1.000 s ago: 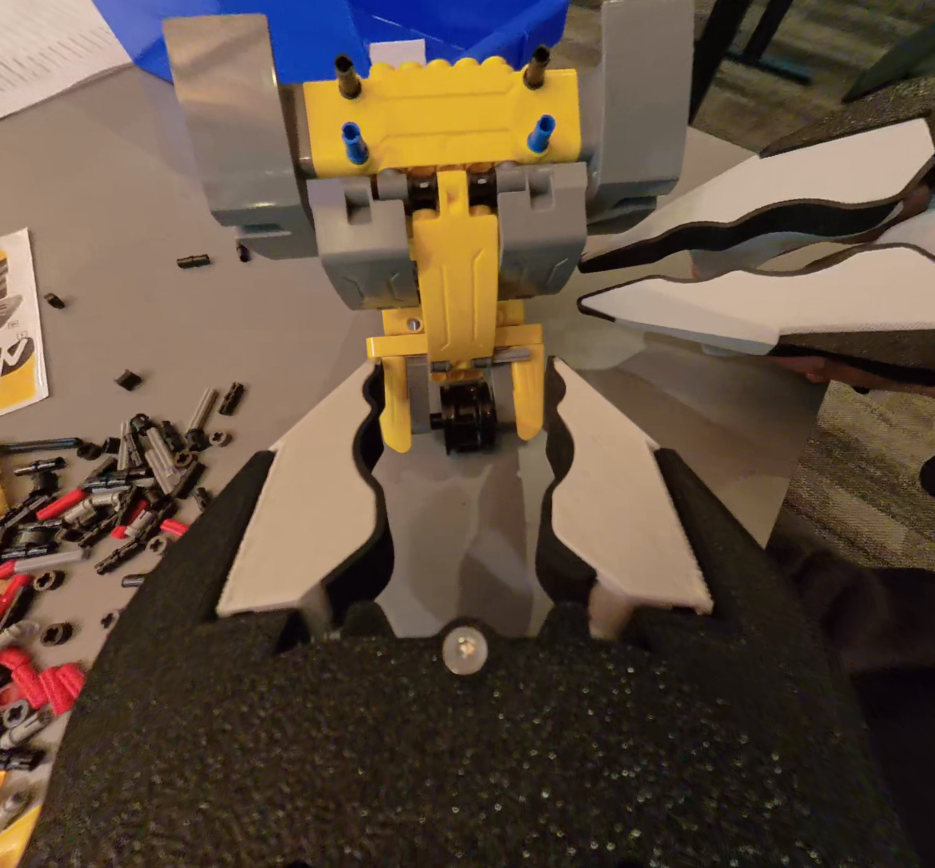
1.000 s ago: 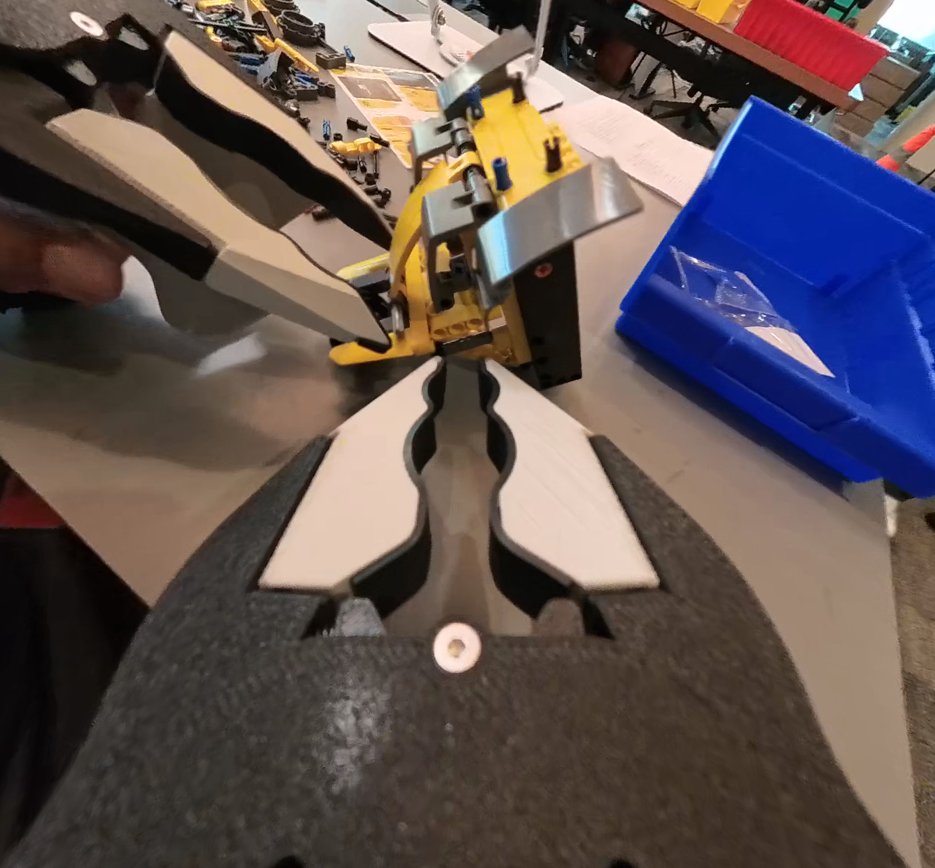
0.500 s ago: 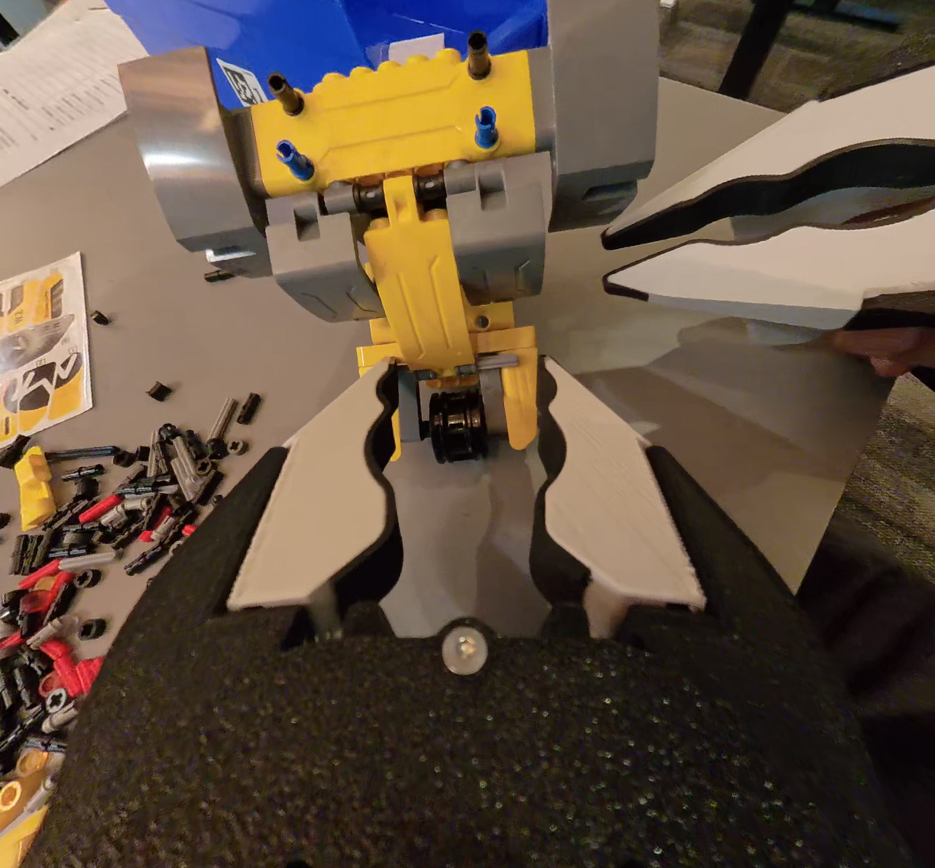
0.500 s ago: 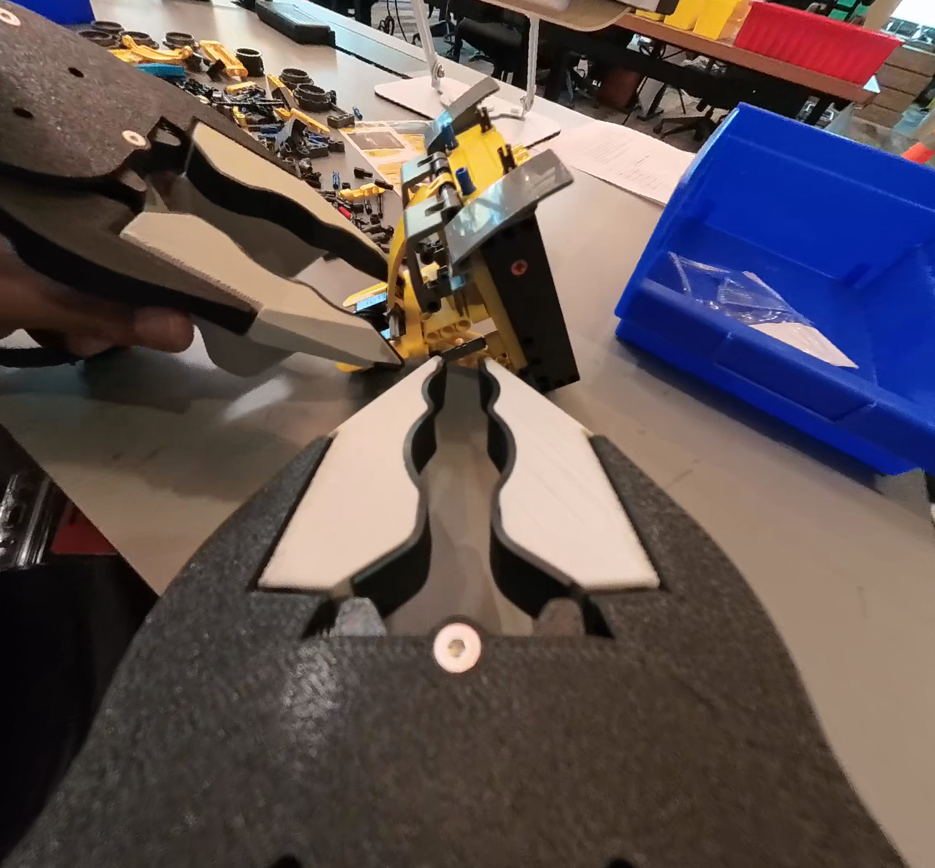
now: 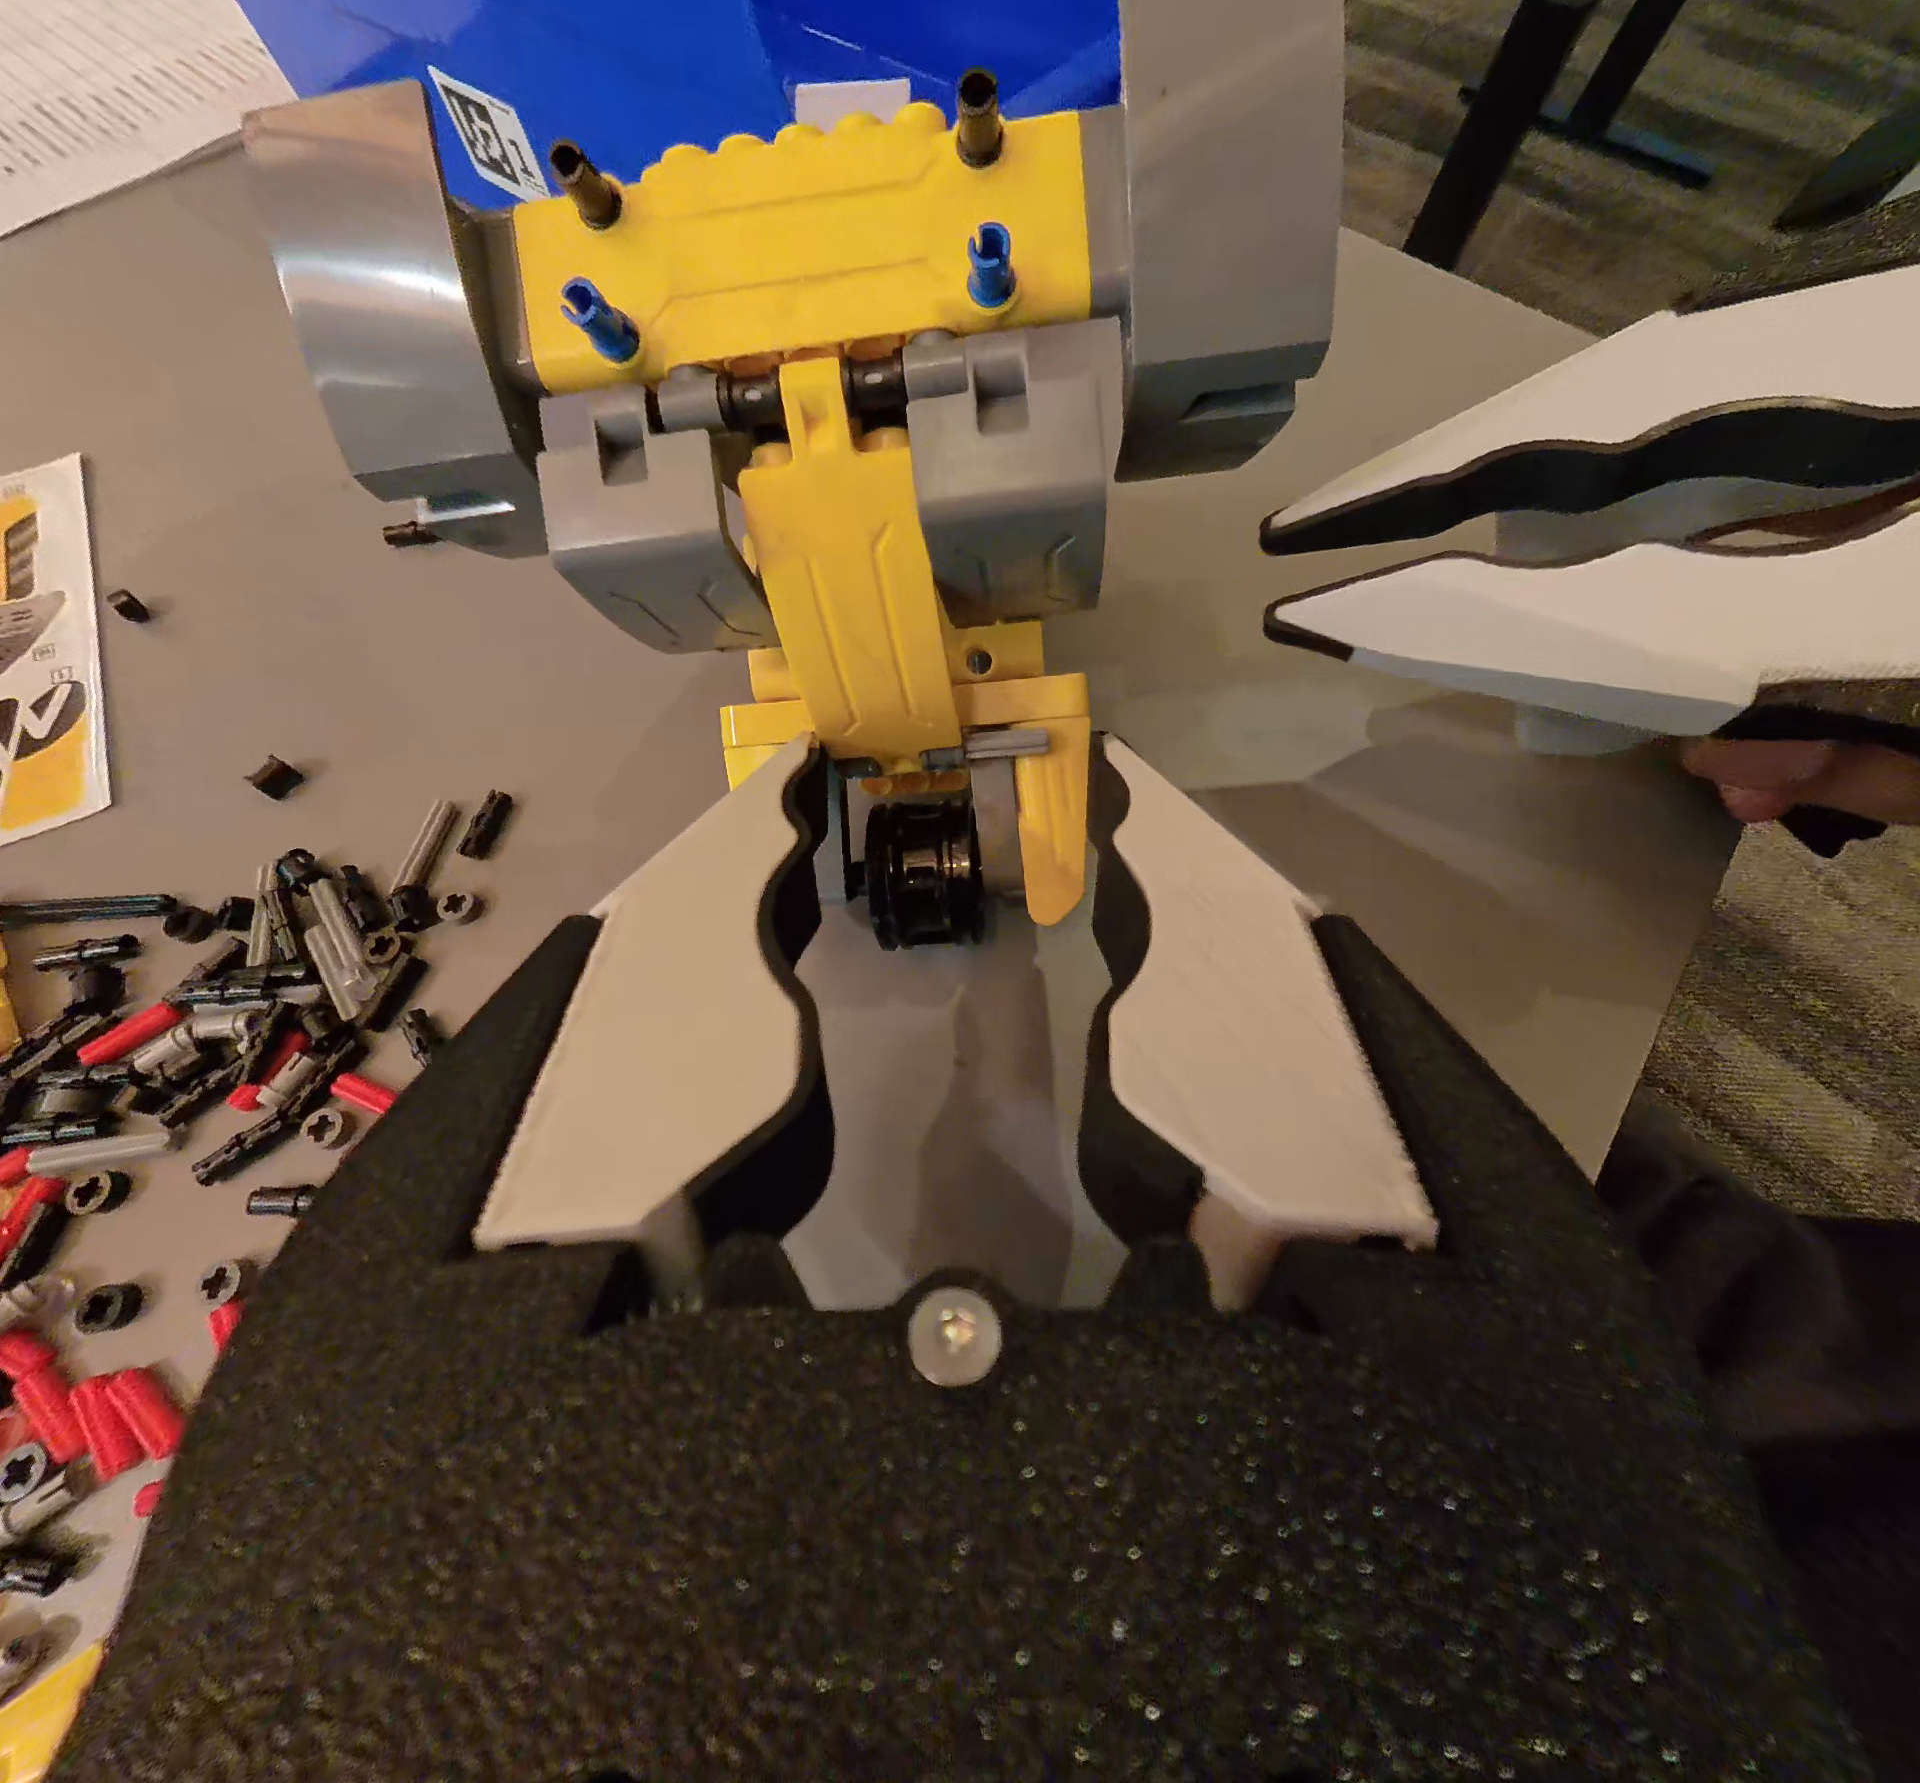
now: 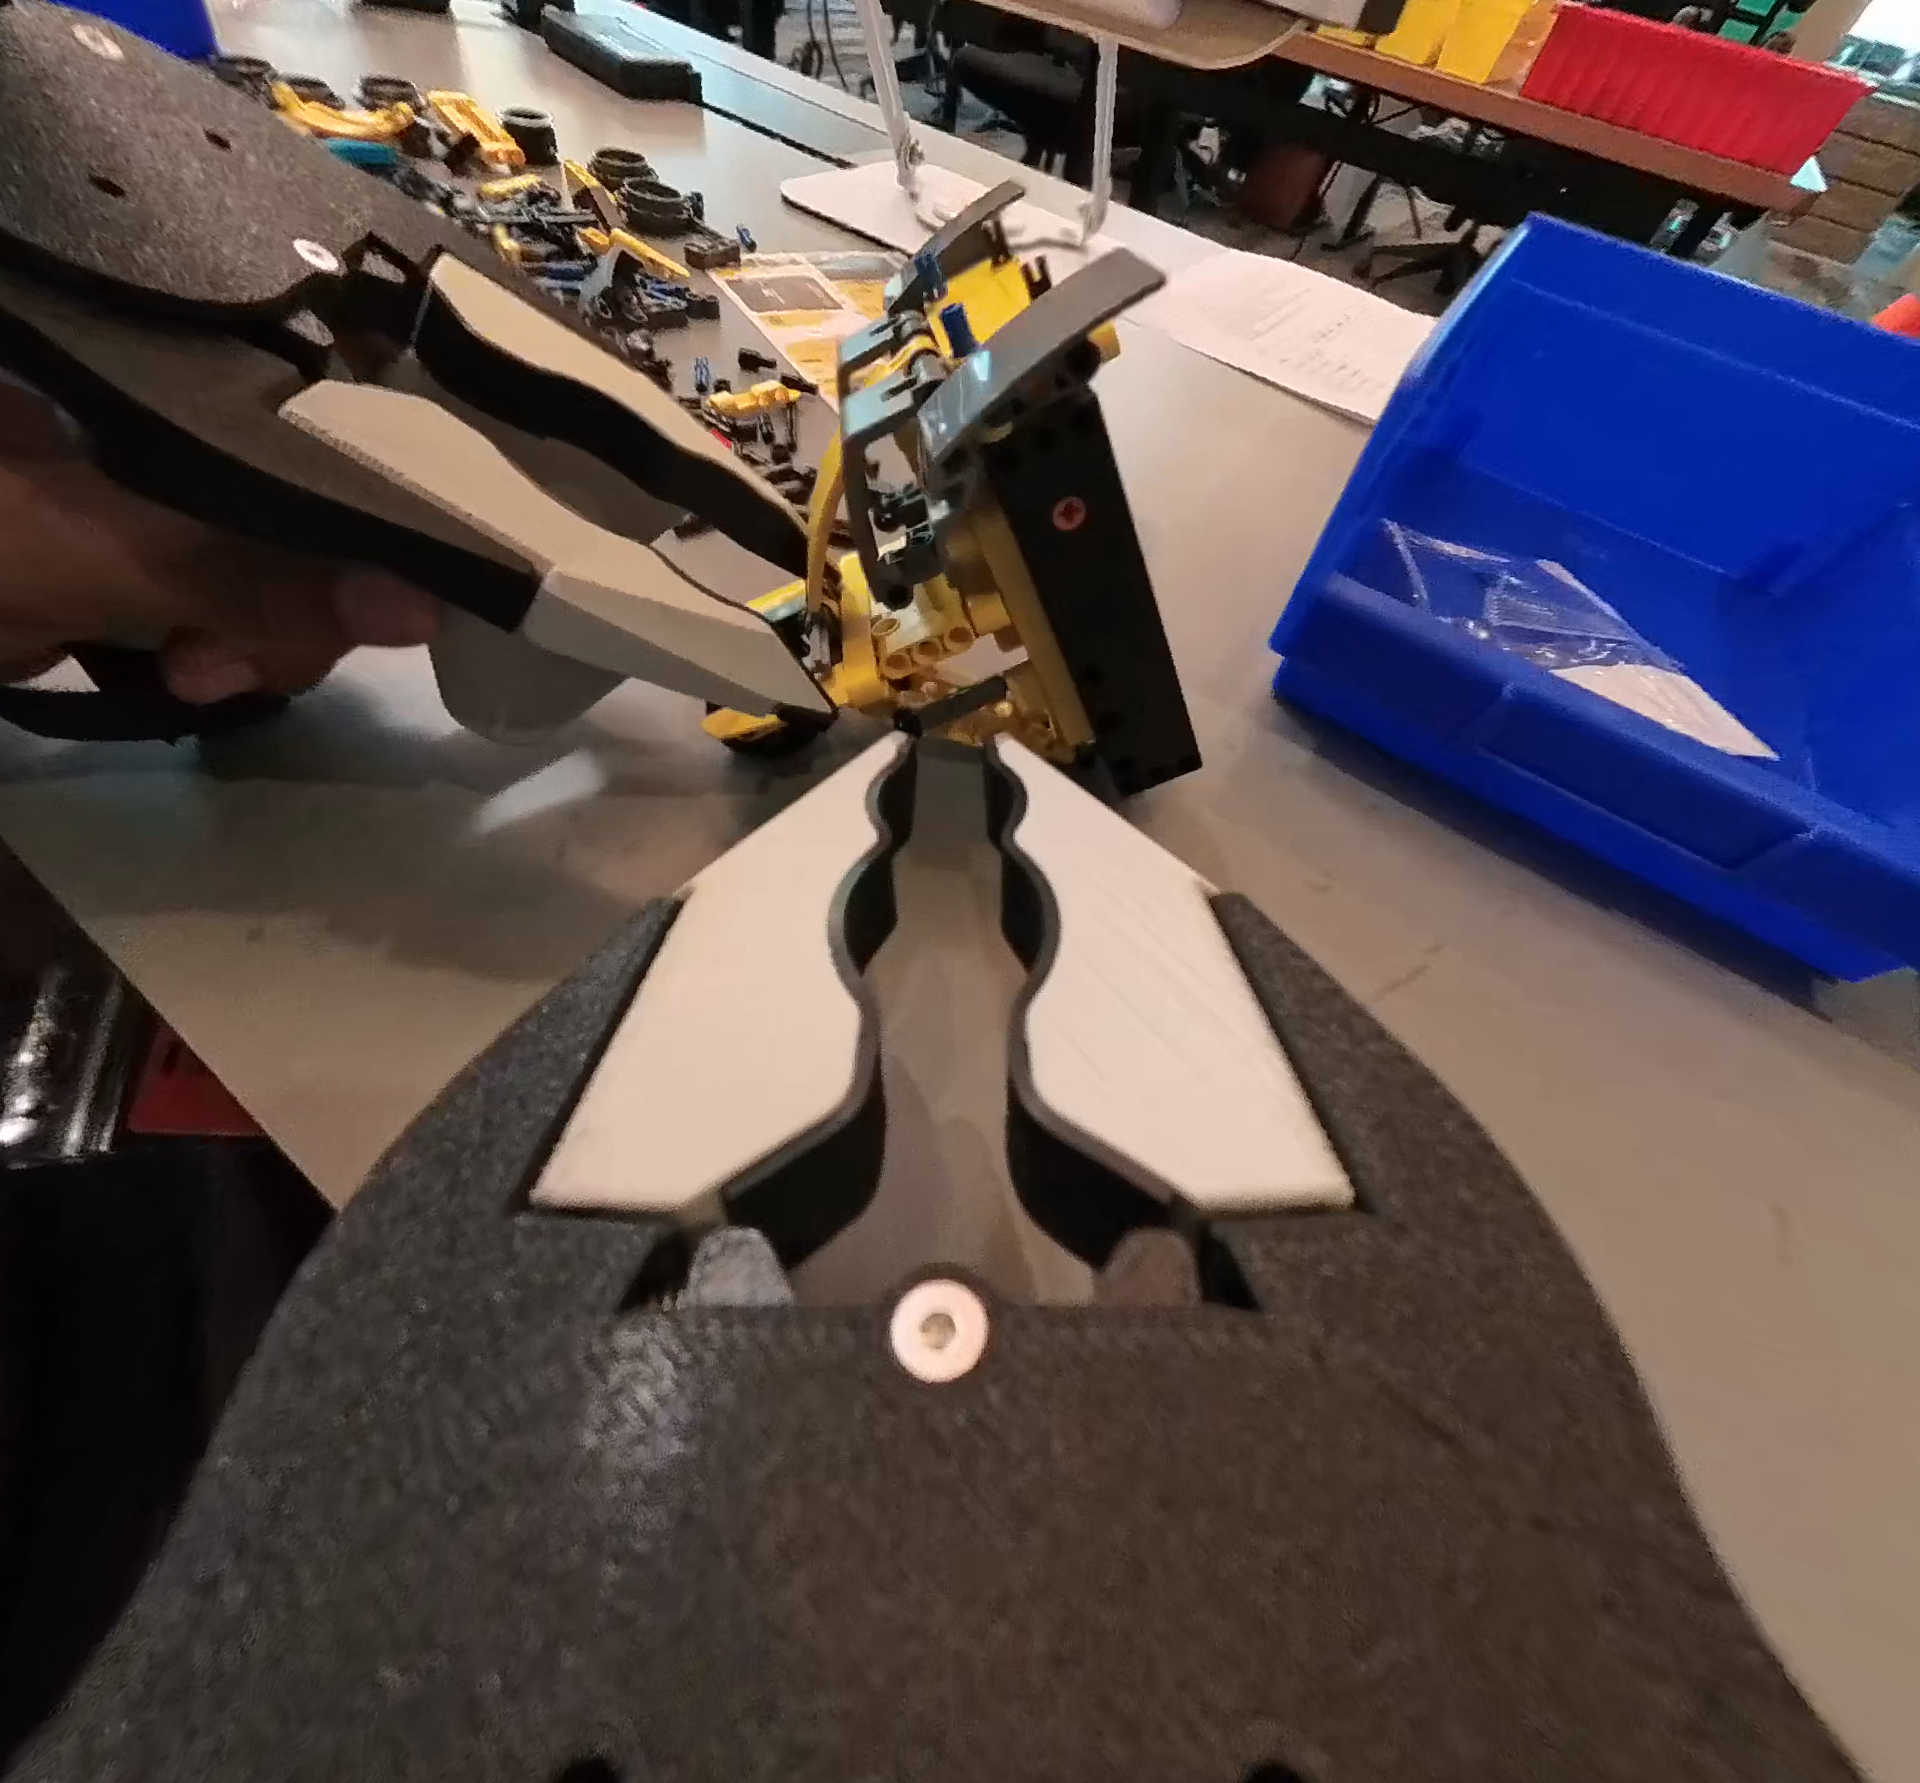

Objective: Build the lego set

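Left hand-held gripper (image 5: 951,777) is clenched on the lower end of a yellow-and-grey plastic brick-built vehicle model (image 5: 821,403), its fingers pressing the yellow fork on either side of a small black wheel (image 5: 923,886). The model stands tilted on the grey surface (image 5: 260,611), its long axis running straight ahead and upward from this gripper, with broad grey mudguard panels at the far end.

Right hand-held gripper (image 6: 948,746) is released, jaws parted with nothing between them. Its tips lie just beside the model's base, near a short black pin that sticks out low on the side, so the model sits directly ahead of it.

Beyond the model is a blue plastic bin (image 6: 1662,528). Left of the left gripper lies a heap of loose red, black and grey pins (image 5: 208,1037).
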Available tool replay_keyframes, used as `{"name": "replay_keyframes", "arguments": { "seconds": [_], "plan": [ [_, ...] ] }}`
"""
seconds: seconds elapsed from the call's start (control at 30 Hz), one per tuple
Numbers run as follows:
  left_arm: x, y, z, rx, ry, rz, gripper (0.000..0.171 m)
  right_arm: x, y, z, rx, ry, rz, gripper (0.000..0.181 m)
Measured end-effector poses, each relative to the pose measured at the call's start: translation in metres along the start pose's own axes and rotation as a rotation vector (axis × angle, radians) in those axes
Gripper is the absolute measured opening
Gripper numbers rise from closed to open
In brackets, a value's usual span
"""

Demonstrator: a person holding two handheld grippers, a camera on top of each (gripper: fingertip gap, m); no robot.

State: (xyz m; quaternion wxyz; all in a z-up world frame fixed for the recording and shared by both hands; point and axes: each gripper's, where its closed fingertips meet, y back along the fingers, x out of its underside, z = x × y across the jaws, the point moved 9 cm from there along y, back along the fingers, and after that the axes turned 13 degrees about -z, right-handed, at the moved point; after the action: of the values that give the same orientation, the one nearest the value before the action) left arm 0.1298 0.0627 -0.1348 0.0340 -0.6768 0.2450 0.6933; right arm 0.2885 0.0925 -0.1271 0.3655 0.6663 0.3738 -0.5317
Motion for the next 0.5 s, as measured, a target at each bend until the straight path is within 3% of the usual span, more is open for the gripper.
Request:
{"name": "replay_keyframes", "arguments": {
  "seconds": [0.2,0.5],
  "plan": [
    [-0.001,0.002,0.001,0.029,0.024,-0.016,0.047,0.0,-0.006,-0.031,0.012,-0.091,-0.04,0.018],
    [-0.001,0.003,0.0,0.033,0.016,-0.023,0.046,0.021,-0.051,-0.042,-0.075,0.268,0.192,0.037]
  ]
}}
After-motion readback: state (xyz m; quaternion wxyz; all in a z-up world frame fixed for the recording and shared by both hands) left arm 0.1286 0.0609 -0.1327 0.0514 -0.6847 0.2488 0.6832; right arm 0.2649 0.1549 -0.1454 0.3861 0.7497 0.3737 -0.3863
